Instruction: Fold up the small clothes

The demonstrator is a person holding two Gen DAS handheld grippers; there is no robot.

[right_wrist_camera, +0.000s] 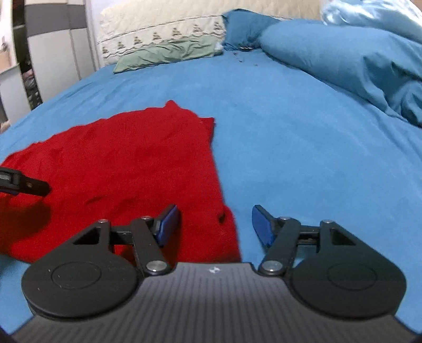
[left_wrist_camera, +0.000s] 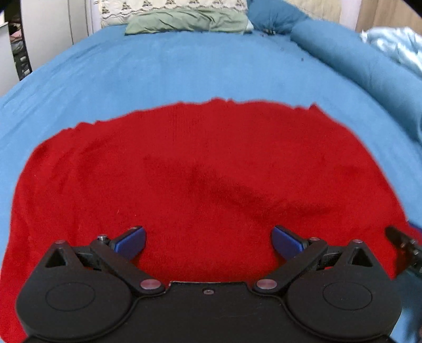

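Observation:
A red knitted garment [left_wrist_camera: 200,168] lies spread flat on the blue bed sheet [left_wrist_camera: 184,74]. My left gripper [left_wrist_camera: 208,241] is open and empty, low over the garment's near part. In the right wrist view the garment [right_wrist_camera: 126,163] fills the left side, with its right edge running down toward the gripper. My right gripper [right_wrist_camera: 215,224] is open and empty, straddling that near right edge. The tip of the left gripper [right_wrist_camera: 23,183] shows at the far left of that view. The tip of the right gripper [left_wrist_camera: 403,248] shows at the right edge of the left wrist view.
A green pillow [left_wrist_camera: 184,22] and a cream patterned one [right_wrist_camera: 158,29] lie at the head of the bed. A rolled blue duvet [right_wrist_camera: 343,60] runs along the right side. White cupboards [right_wrist_camera: 58,52] stand at the left.

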